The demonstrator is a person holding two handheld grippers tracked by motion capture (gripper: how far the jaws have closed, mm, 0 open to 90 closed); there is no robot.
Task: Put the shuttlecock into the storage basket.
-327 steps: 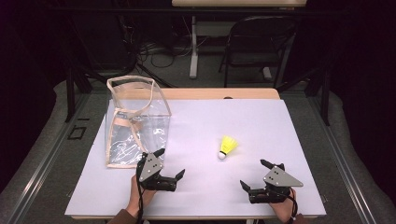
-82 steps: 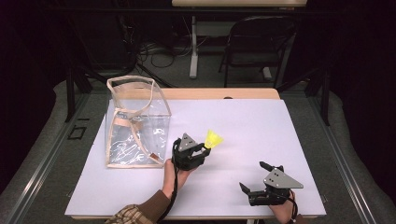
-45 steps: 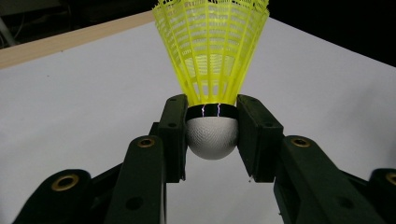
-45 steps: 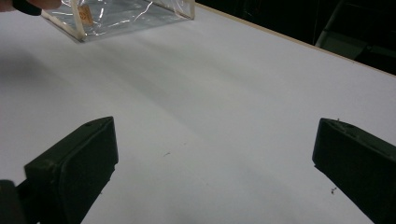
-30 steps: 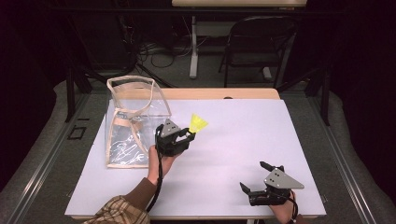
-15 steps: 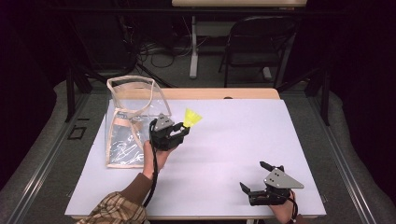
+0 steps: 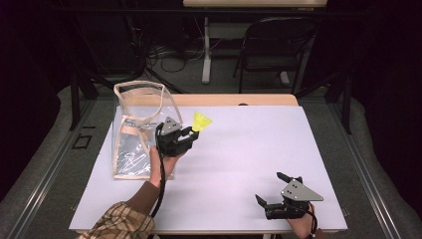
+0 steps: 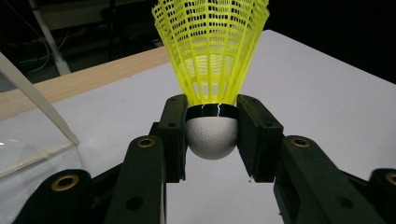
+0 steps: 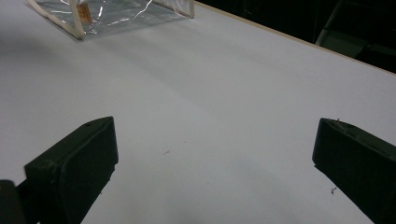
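Observation:
A yellow shuttlecock (image 7: 201, 121) with a white rounded cork (image 8: 211, 136) is held above the table, skirt pointing away from the hand. My left gripper (image 7: 191, 130) is shut on its cork, one pad on each side (image 8: 211, 140). It hovers just right of a clear plastic bag (image 7: 138, 127) with cream trim that stands open at the table's left. My right gripper (image 7: 271, 189) rests near the front right edge, jaws wide apart with nothing between them (image 9: 215, 154).
The white tabletop (image 7: 249, 144) stretches between the two hands. A wooden strip (image 7: 229, 99) runs along its far edge. A dark chair (image 7: 276, 45) and cables stand on the floor behind. The bag's corner (image 9: 112, 14) shows far off in the right gripper view.
My left hand has carried the shuttlecock a little left and toward the back, closer to the bag's open top. The right gripper has stayed where it was.

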